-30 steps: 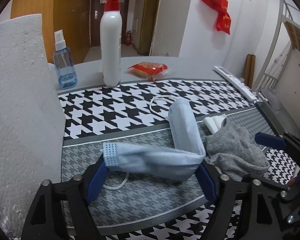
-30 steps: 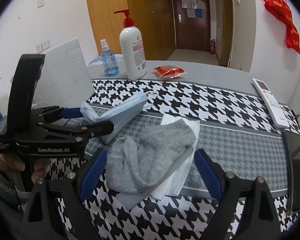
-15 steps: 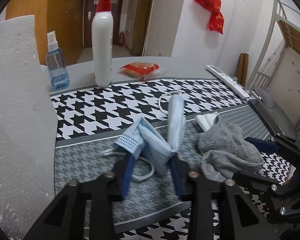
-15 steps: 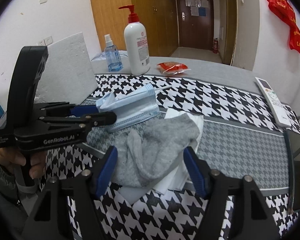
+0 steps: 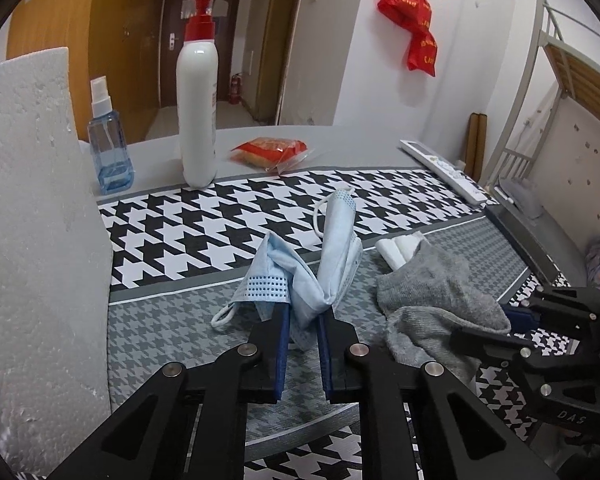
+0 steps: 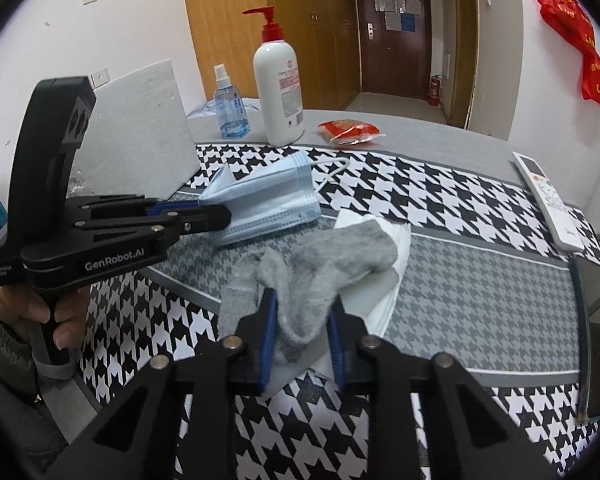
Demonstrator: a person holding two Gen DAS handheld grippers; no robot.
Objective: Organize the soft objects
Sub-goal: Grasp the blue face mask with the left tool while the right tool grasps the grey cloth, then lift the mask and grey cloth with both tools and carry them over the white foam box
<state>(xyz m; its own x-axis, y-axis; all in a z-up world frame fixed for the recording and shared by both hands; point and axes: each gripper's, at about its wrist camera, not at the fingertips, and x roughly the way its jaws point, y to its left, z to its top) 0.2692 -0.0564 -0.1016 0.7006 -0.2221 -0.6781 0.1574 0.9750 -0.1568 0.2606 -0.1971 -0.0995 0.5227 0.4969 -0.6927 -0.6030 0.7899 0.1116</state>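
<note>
My left gripper is shut on a light blue face mask, bunched and folded between its blue pads; the mask also shows in the right wrist view. My right gripper is shut on a grey sock that lies partly on a white folded tissue. In the left wrist view the sock lies right of the mask, with the right gripper at its right edge. The left gripper is seen from the side in the right wrist view.
A houndstooth cloth covers the table. At the back stand a white pump bottle, a blue spray bottle and a red snack packet. A white foam block stands at left. A remote lies at right.
Both grippers have closed from wide open: the left onto the blue mask, which is now bunched and lifted at its fold, the right onto the grey sock.
</note>
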